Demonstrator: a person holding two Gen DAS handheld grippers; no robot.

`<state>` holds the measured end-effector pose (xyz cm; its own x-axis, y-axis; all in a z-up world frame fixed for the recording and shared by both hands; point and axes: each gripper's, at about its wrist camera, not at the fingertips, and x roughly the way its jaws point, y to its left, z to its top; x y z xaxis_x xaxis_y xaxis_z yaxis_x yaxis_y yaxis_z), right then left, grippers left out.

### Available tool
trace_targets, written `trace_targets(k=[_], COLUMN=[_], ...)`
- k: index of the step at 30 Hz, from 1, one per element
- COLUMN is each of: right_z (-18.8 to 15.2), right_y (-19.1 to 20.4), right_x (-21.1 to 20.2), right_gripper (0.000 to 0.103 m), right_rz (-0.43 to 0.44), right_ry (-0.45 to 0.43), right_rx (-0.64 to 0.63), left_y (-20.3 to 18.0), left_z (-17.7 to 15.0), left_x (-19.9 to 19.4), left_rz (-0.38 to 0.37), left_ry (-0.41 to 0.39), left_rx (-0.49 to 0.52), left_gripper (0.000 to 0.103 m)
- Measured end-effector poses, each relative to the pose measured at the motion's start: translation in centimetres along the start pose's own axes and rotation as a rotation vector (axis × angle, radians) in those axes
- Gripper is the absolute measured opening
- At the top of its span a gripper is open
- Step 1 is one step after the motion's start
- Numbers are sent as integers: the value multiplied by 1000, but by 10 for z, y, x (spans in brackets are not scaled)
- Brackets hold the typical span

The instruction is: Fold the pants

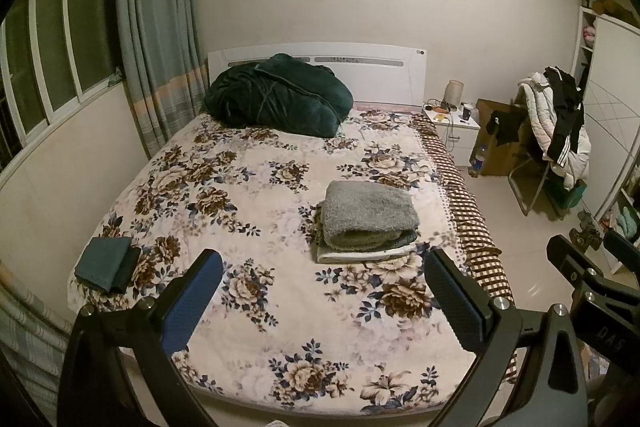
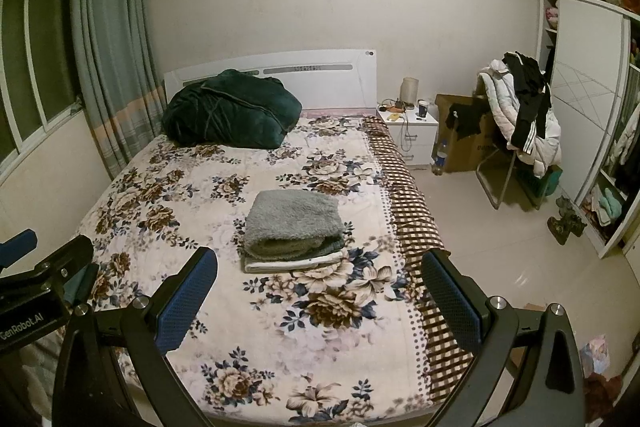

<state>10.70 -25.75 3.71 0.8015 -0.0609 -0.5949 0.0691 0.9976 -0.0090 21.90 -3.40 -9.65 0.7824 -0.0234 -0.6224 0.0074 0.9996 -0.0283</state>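
A folded grey fleecy garment (image 1: 367,219) lies on top of a small stack of folded clothes on the floral bedspread (image 1: 248,195), right of the bed's middle; it also shows in the right wrist view (image 2: 294,225). My left gripper (image 1: 322,293) is open and empty, held above the foot of the bed, well short of the stack. My right gripper (image 2: 320,293) is open and empty too, beside the left one; its body shows in the left wrist view at the right edge (image 1: 592,275).
A dark green quilt (image 1: 280,95) is heaped at the headboard. A folded teal cloth (image 1: 106,263) lies at the bed's near left corner. A nightstand (image 1: 452,125), a cardboard box and a chair piled with clothes (image 1: 556,123) stand right of the bed, by a wardrobe (image 2: 588,131).
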Motion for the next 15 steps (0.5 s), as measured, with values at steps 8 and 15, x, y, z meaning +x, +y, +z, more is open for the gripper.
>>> trace_targets(k=[8, 15], right_z=[-1, -2], right_y=[1, 0], right_x=[0, 0], right_gripper=[103, 103], right_rz=[-3, -3], right_ry=[-5, -3], right_rx=[-1, -2], left_y=[0, 4], left_z=[0, -6], left_x=[0, -5], left_rz=[1, 4], left_ry=[1, -9], left_rx=[-1, -3], left_gripper=[103, 103])
